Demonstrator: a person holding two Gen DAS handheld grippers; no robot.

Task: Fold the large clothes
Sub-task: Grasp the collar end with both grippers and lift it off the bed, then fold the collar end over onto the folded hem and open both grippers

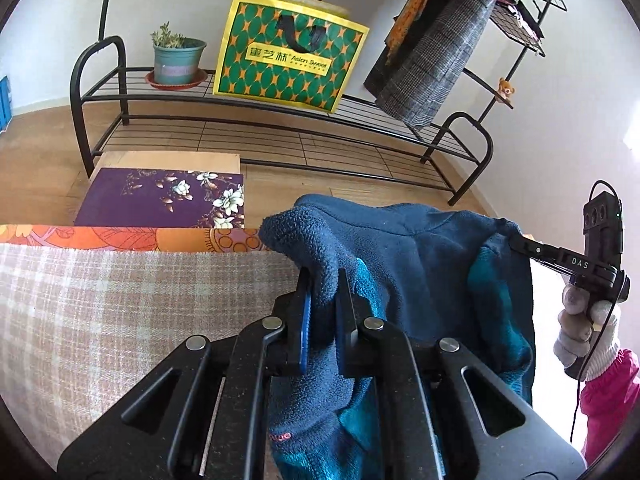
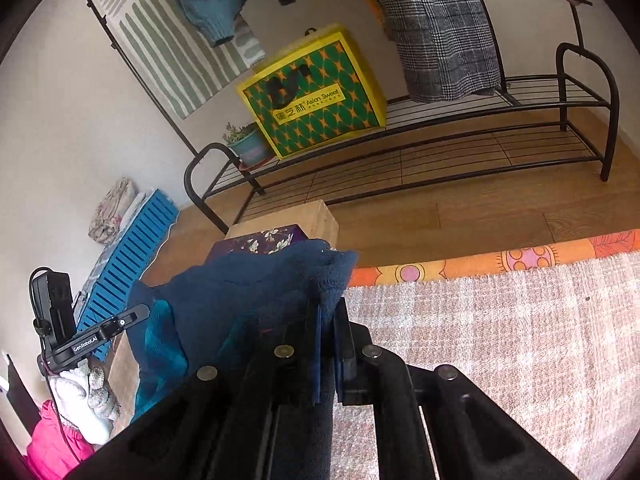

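Fleece (image 1: 400,240) — a dark blue garment with a teal lining — hangs between the two tools, raised above the pale plaid cloth (image 1: 100,300) that covers the work surface. Left hand-held gripper (image 1: 324,280): jaws nearly together, pinching a thick fold of the fleece, which bulges over the tips and drops down through the linkage. Right hand-held gripper (image 2: 328,308): jaws all but closed on another bunched edge of the same garment; the rest of the fabric sags toward the left tool, which shows at the frame edge in a gloved hand (image 2: 92,396).

Judged step: lifting the garment clear by two points, to spread it before the first fold.

Notes for doing it well:
- Both grips look bunched, not on a clean hem or seam. Which part of the garment each holds — shoulder, hem, sleeve — I cannot tell; worth checking before laying it down.
- Draw the two hands apart until the span between them is taut, so the slack middle drops straight.
- Keep both hands level; a tilt will skew the lay.
- Lower onto the plaid cloth with the far edge landing first, short of the orange patterned border (image 2: 500,260).
- Thick pile may creep out of a narrow pinch; avoid jerks.
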